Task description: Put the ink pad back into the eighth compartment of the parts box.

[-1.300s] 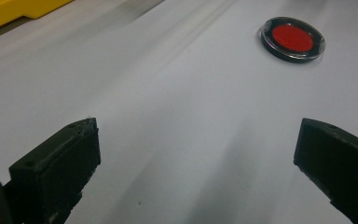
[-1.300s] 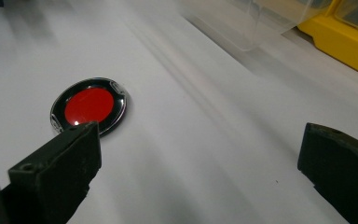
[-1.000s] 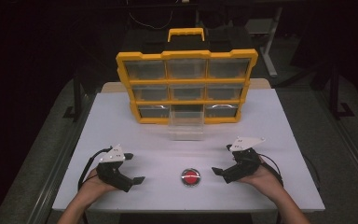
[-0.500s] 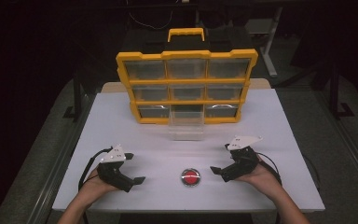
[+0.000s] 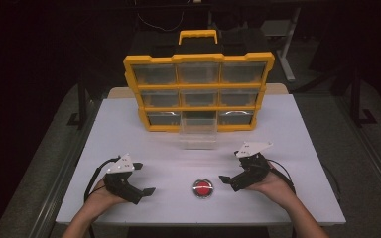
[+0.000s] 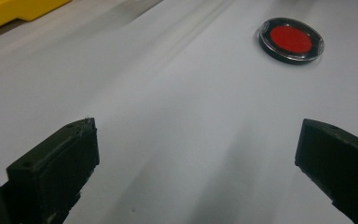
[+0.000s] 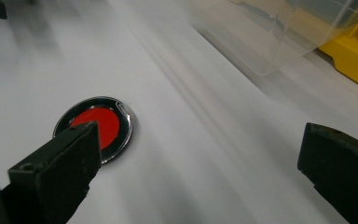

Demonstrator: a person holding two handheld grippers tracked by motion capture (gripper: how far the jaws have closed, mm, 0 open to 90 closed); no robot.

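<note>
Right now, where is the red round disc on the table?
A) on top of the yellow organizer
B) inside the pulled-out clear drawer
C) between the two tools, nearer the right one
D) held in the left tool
C: the red disc lies on the white table, close beside the right tool, with the left tool farther away; both tools are open.

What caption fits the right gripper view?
Open right gripper hovering by the round red black-rimmed disc on the white table, clear plastic drawer beyond.

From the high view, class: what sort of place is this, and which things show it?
Probably a lab test bench: a bare white table, a yellow drawer organizer, and dark floor with metal stands behind.
</note>
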